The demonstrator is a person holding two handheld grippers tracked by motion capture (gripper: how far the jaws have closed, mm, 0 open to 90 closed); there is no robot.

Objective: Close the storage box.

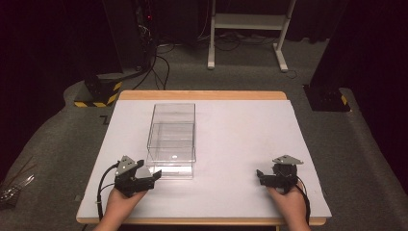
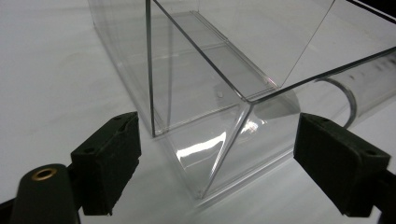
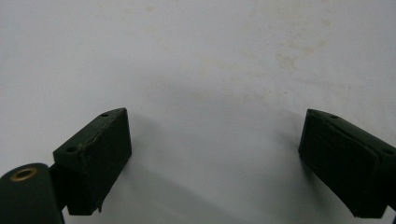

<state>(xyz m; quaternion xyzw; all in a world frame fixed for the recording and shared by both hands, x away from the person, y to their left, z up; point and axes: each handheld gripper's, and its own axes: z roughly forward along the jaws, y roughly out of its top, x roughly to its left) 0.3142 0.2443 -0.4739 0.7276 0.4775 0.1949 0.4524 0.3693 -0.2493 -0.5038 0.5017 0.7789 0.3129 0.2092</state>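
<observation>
I've got the left gripper parked just at the near left corner of the clear box, its fingers spread wide with nothing between them; in the left gripper view that bottom corner of the box sits in the gap between the two pads, not touched yet, so I read this as lining up for a grab or a nudge at that end. The box stands on the white bench, left of the bench's middle, a clear upper shell resting on a lower clear tray or drawer with a small round hole in the floor. Long axis runs from my near edge away toward the far wooden edge, short end facing me, top looks open though the clear walls make that hard to call. The right gripper sits well to the right of the box, near the front edge, its fingers also wide and holding nothing, looking at bare bench surface; I'd guess it is kept out there to stay clear until the left side has the box steadied.
</observation>
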